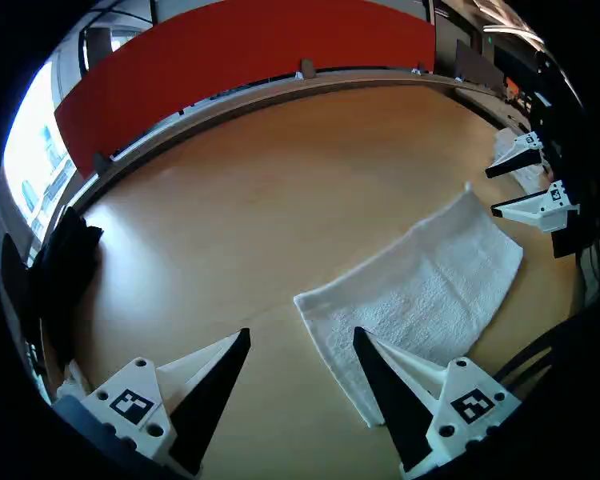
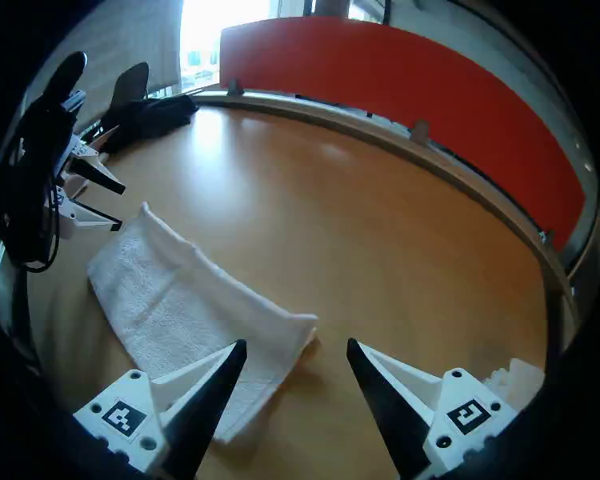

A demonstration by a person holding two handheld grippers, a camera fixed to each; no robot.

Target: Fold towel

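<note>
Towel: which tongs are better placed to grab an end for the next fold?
Right, marginally. The right tongs are open with the towel corner almost between the tips. The left tongs are open too, but their corner sits slightly farther ahead. Close call.

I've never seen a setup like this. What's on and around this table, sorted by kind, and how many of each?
Handheld grippers, fingers apart: 2 (left gripper, right gripper)
White towel: 1
Another white cloth piece, partly hidden: 1
Black bundle: 1
Red panel: 1
Total: 6
</note>
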